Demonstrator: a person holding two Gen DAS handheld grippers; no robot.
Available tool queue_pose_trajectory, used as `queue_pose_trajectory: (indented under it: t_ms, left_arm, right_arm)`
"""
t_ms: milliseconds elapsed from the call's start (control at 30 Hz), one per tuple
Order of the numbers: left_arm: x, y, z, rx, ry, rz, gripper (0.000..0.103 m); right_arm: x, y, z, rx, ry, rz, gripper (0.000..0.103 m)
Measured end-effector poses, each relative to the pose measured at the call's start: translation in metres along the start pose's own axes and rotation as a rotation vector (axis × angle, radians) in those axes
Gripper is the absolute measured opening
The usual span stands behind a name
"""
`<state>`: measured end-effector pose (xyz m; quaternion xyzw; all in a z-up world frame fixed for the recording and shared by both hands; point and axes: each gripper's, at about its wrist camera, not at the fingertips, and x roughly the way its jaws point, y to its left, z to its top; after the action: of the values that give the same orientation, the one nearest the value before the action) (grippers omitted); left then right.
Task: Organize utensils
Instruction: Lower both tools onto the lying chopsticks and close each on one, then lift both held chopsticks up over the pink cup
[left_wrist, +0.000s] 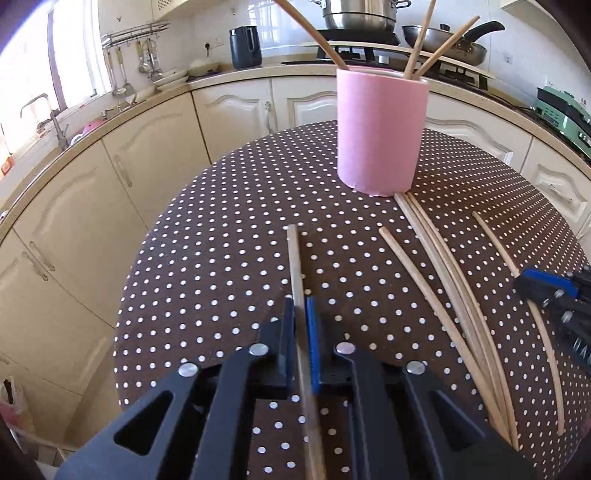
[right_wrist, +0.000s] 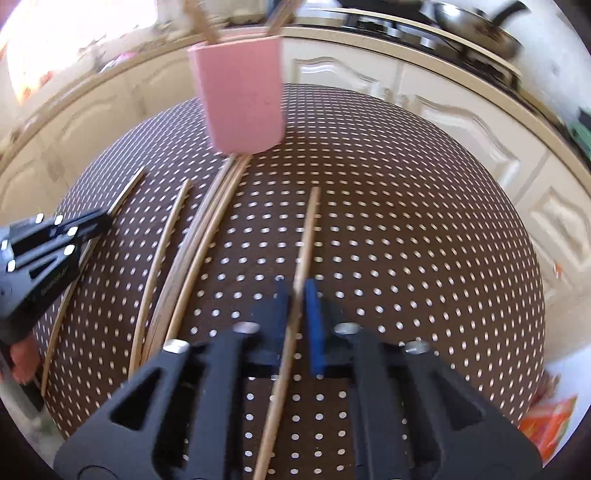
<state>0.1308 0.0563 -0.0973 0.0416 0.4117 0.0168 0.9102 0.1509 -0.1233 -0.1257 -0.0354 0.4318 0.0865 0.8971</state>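
Chopsticks lie scattered over a round table (left_wrist: 221, 229) draped in brown cloth with white polka dots, inside a kitchen lined with cream cabinets (left_wrist: 236, 107). A pink holder (left_wrist: 382, 133) stands upright toward the table's far side, at about one o'clock in the left wrist view, with three chopsticks in the holder (left_wrist: 421, 51) leaning out of its mouth.

The left gripper (left_wrist: 300, 317) is clamped narrow on the left-hand chopstick (left_wrist: 293, 258), which runs up between the blue pads toward twelve o'clock and ends short of the holder. The right gripper (right_wrist: 295, 302) is likewise closed tight on the right-hand chopstick (right_wrist: 308, 236), a thin stick rising from six o'clock through the pads toward twelve in its own view. Whether either stick is lifted clear of the cloth cannot be told.

Between the two grippers a bundle of loose chopsticks (left_wrist: 436, 251) lies on the cloth, its far ends touching the base of the holder and fanning back toward five o'clock in the left view. A single chopstick (left_wrist: 410, 266) lies just left of that bundle. In the left view the right gripper enters at three o'clock; in the right view the left gripper shows at nine o'clock.

Beyond the table, at twelve o'clock, a steel pot (left_wrist: 358, 14) and a frying pan (left_wrist: 454, 40) sit on the stove (left_wrist: 369, 44), and a dark jug (left_wrist: 245, 46) stands on the counter at eleven.
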Motion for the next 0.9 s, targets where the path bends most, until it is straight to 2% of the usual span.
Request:
queue_pose_trajectory:
  t_ms: [100,200,500,667,800,833,900]
  left_arm:
    - [0.001,0.005,0.001,-0.032,0.005,0.032,0.007]
    - [-0.002,0.01,0.002,-0.071,0.002,0.005,0.007]
    - [-0.027,0.009,0.016,-0.089,-0.087,-0.036,0.007]
    - [-0.04,0.009,0.02,-0.108,-0.122,-0.075,0.007]
    - [-0.049,0.007,0.02,-0.103,-0.143,-0.098,0.007]
    - [-0.05,0.005,0.019,-0.1,-0.143,-0.1,0.007]
    - [-0.05,0.003,0.019,-0.096,-0.139,-0.105,0.007]
  right_arm:
    - [-0.001,-0.004,-0.001,0.045,-0.007,0.017,0.007]
    - [-0.006,-0.006,-0.001,0.071,-0.016,0.041,0.007]
    - [-0.028,-0.008,0.011,0.099,-0.072,0.036,0.007]
    - [-0.033,-0.008,0.013,0.09,-0.071,0.021,0.008]
    - [-0.02,-0.013,0.014,0.092,-0.027,0.005,0.009]
    - [-0.015,-0.013,0.014,0.09,-0.004,0.0,0.015]
    - [-0.01,-0.014,0.014,0.09,0.011,-0.018,0.038]
